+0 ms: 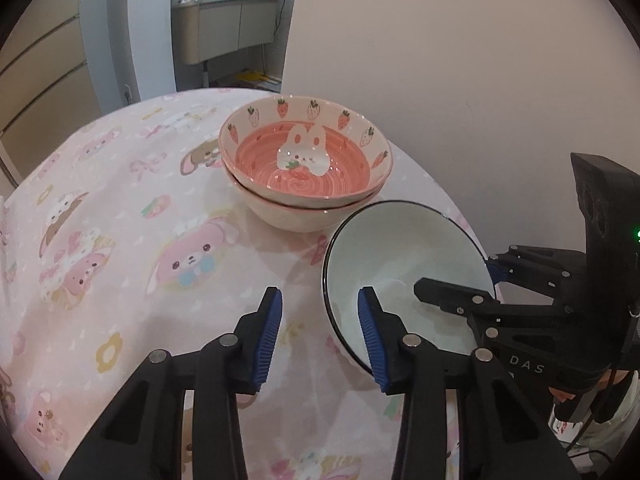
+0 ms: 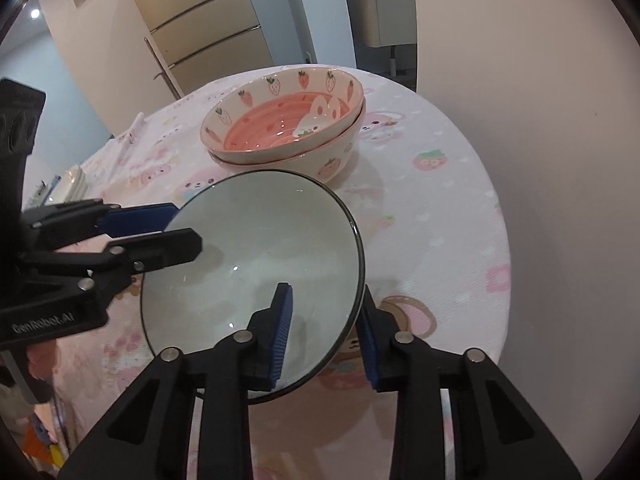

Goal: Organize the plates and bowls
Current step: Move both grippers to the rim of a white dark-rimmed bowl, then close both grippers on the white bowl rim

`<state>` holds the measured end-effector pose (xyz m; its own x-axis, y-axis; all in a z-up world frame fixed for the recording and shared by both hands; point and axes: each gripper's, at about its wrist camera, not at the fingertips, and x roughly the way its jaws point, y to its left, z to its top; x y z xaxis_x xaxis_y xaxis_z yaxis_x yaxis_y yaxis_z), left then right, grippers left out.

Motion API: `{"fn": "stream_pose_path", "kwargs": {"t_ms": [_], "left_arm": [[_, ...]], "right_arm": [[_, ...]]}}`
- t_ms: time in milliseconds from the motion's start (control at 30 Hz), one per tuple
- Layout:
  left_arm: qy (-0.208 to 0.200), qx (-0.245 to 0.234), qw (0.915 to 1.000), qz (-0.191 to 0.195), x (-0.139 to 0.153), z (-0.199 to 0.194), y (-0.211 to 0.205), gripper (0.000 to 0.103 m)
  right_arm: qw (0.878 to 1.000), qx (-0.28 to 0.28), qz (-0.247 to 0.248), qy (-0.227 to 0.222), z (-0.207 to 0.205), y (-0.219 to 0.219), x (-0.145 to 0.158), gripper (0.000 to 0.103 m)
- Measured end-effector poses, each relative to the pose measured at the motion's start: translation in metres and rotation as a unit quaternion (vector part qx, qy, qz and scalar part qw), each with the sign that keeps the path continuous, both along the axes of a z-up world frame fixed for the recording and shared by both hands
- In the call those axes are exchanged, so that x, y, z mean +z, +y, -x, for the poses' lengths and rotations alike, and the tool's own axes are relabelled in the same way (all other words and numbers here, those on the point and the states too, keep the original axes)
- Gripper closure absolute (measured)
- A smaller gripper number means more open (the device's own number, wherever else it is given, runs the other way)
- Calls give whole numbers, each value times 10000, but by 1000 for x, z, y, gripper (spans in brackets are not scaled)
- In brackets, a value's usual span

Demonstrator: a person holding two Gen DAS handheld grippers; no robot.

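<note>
Bowl point(image 2: 256, 248) base hidden; tool point(image 2: 324, 332) astride rim

Obstacles: two nested strawberry bowls point(image 1: 306, 168) at the table's far side, close behind the white black-rimmed bowl point(image 1: 400, 264), with a narrow gap between them. Free room: open pink tablecloth point(image 1: 120, 240) left of both. A wall point(image 1: 480, 60) bounds the table's right edge.

Setting: a home. Round table under a pink cartoon tablecloth point(image 1: 120, 208); multi-door fridge point(image 2: 208, 32) behind — washbasin vanity point(image 1: 224, 24) with tap and toiletries visible through the doorway.
</note>
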<state>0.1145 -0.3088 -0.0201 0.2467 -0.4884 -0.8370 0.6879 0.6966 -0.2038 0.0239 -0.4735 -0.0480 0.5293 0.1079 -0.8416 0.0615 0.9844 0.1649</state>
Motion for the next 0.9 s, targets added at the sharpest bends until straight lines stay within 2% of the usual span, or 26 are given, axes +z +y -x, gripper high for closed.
{"fn": "stream_pose_path", "kwargs": {"t_ms": [133, 300, 367, 400, 433, 467, 600, 900], "left_arm": [[398, -165, 9991, -29, -12, -4, -3, 61], [573, -335, 9977, -120, -21, -3, -15, 61], [639, -417, 9969, -193, -27, -2, -20, 61], [639, -427, 9967, -243, -29, -1, -23, 63], [650, -429, 9966, -274, -32, 0, -26, 72], [669, -412, 9964, -316, -34, -1, -27, 75], [860, -281, 9958, -114, -38, -8, -26, 81], [1266, -106, 9917, 189, -49, -26, -20, 81]], "right_arm": [[9999, -37, -90, 40, -2, -3, -2, 79], [10000, -29, -48, 54, -3, -3, -2, 81], [10000, -59, 3, 39, -2, -3, -2, 85], [10000, -72, 22, 30, -2, -2, -2, 86], [10000, -68, 29, 21, -2, -2, -2, 86], [10000, -68, 42, 17, -2, -2, -2, 86], [10000, -86, 17, 27, -1, -4, -2, 86], [10000, -83, 17, -21, -3, -3, -4, 87]]}}
